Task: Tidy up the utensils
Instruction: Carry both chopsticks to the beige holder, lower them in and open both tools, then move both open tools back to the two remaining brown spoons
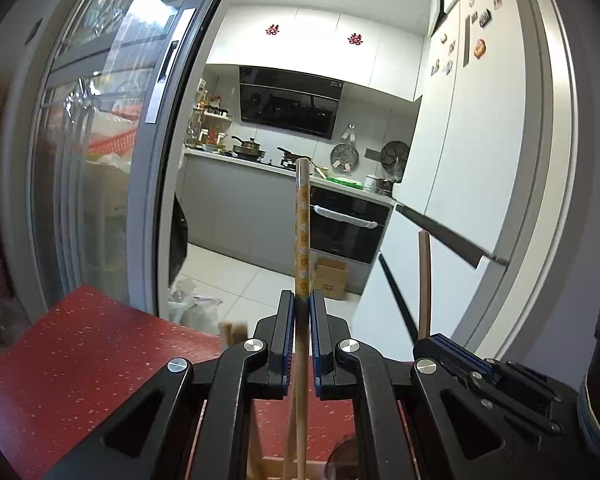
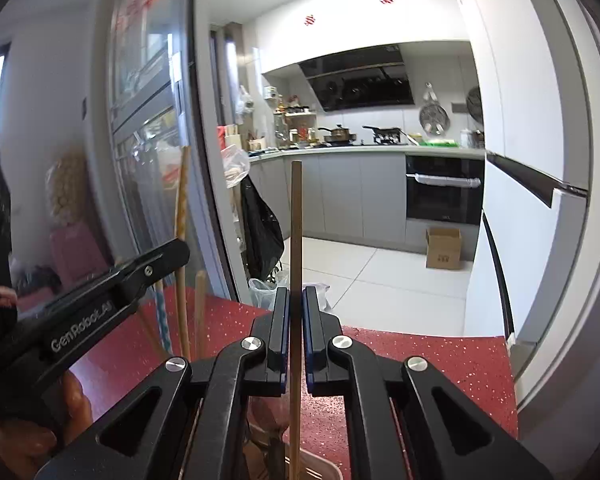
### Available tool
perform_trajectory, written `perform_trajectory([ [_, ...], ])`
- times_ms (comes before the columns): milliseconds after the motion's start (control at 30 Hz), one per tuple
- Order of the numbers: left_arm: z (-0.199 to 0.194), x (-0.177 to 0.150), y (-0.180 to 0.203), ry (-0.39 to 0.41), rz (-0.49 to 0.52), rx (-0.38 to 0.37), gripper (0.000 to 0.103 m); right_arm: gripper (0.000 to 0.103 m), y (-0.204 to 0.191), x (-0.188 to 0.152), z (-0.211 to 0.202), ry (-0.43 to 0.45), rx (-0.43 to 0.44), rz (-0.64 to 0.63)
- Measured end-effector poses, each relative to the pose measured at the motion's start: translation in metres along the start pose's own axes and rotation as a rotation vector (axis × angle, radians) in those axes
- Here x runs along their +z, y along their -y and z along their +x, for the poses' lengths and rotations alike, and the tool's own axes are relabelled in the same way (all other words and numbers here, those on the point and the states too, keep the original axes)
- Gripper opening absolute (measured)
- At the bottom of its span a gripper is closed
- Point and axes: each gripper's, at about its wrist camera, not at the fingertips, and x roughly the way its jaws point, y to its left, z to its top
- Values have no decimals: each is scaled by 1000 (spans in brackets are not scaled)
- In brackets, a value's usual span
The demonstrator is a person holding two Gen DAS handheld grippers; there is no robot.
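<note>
In the left wrist view my left gripper [image 1: 302,298] is shut on an upright wooden chopstick with an orange flower pattern [image 1: 302,220]. Its lower end reaches down towards a wooden holder [image 1: 274,468] at the bottom edge. To the right, my right gripper [image 1: 434,340] holds a plain brown chopstick [image 1: 424,280]. In the right wrist view my right gripper [image 2: 295,294] is shut on that plain chopstick [image 2: 296,220], which stands upright over a pale container [image 2: 320,466]. The left gripper [image 2: 178,250] shows at the left with its patterned chopstick [image 2: 182,200]. Several other sticks [image 2: 200,308] stand beside it.
A red speckled table [image 1: 80,360] lies below both grippers. A glass sliding door [image 1: 100,140] stands at the left and a white fridge [image 1: 480,140] at the right. Beyond are the kitchen floor, a cardboard box [image 2: 444,248] and plastic bags [image 2: 260,292] at the table's far edge.
</note>
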Motion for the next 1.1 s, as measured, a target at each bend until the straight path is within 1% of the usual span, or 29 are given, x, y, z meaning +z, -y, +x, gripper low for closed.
perform_trajectory([
  [167,-6,-18,6,-4,58,18,36,6,-12,-25,-3,-5,1,-86],
  [300,-11,-33,9,-26,100,30,36,6,-17,-38,-9,-20,9,-113],
  [433,-15,-42,6,-59,106,52,36,6,-16,-46,-12,-44,3,-107],
  [533,-16,-45,4,-88,115,64,36,6,-12,-51,-12,-76,6,-75],
  [667,-19,-49,5,-137,135,82,36,7,-13,-55,-9,-121,4,-71],
  [767,-28,-49,5,-166,147,89,36,7,-12,-54,-8,-162,14,-58],
  [867,-39,-50,2,-206,139,75,36,8,-11,-53,-9,-198,26,-43],
  [900,-44,-52,1,-221,134,72,37,12,-10,-53,-10,-209,29,-36],
  [933,-48,-54,0,-236,128,74,37,19,-10,-54,-11,-219,32,-27],
  [967,-52,-55,-1,-249,125,76,37,23,-9,-54,-13,-221,29,-17],
  [1000,-56,-57,-3,-262,122,76,37,29,-7,-53,-16,-221,25,-8],
  [1033,-61,-59,-5,-276,117,77,37,32,-6,-53,-19,-220,24,3],
  [1100,-72,-63,-9,-300,105,86,37,34,-3,-52,-29,-219,25,31],
])
